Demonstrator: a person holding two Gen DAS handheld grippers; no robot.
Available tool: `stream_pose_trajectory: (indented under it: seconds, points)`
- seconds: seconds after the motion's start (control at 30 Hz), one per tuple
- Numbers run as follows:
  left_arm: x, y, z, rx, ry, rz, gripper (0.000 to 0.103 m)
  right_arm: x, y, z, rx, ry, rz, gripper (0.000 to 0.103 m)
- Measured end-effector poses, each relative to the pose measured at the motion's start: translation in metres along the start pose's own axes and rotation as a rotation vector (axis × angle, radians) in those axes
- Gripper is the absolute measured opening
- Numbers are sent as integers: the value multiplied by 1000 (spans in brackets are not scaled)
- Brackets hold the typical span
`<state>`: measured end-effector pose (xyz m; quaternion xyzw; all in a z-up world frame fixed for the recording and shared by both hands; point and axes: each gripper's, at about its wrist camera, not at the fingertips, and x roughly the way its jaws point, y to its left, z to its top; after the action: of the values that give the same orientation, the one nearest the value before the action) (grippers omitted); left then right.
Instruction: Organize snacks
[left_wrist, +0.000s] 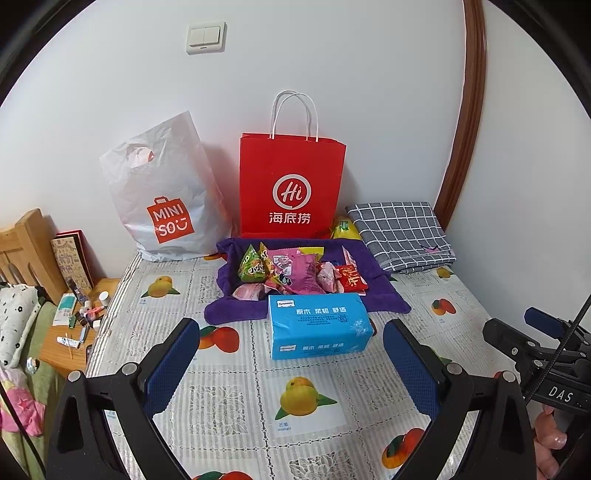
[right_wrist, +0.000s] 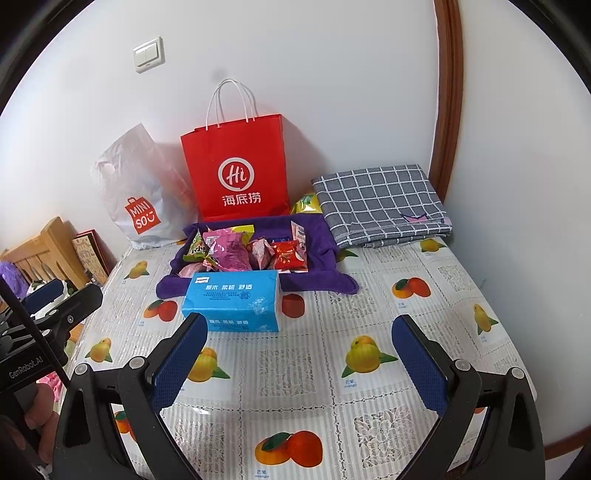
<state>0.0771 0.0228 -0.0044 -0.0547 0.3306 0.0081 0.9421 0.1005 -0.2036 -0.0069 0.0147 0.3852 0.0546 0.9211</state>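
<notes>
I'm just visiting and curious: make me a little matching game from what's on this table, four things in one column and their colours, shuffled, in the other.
Things:
1. paper bag with handles
2. tissue pack
3. towel under the snacks
4. folded checked cloth

Colours:
A. purple
B. grey with white lines
C. red
D. blue

Pairs: 1-C, 2-D, 3-A, 4-B

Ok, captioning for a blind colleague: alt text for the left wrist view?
Open left gripper hovers above a fruit-print table, facing a blue tissue pack; behind it, snack packets on a purple towel before a red paper bag.
</notes>
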Motion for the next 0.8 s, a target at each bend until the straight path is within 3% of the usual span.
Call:
stream_pose_trajectory:
  seconds: [0.8]
  points:
    - [-2,2,2,9,-7,4,100,-3,0,2,4,-7,1,99]
